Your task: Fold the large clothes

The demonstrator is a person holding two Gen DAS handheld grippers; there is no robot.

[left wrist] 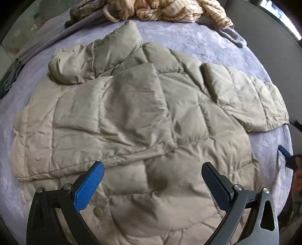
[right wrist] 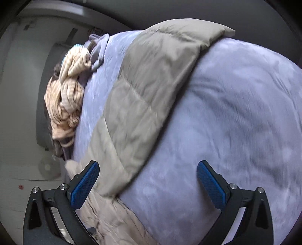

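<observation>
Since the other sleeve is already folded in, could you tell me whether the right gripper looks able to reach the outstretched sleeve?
Probably yes: the right gripper is open, and the puffer jacket's sleeve lies uncovered on the blanket just ahead.

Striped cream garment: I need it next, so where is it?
The striped cream garment lies bunched at the bed's far edge in the left wrist view, beyond the quilted jacket, beside a grey garment.

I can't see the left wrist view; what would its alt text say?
A padded beige jacket lies spread on a lavender blanket, one sleeve folded across its body. The left tongs hover open above its near edge, holding nothing. A striped cream garment is heaped at the far side.
</observation>
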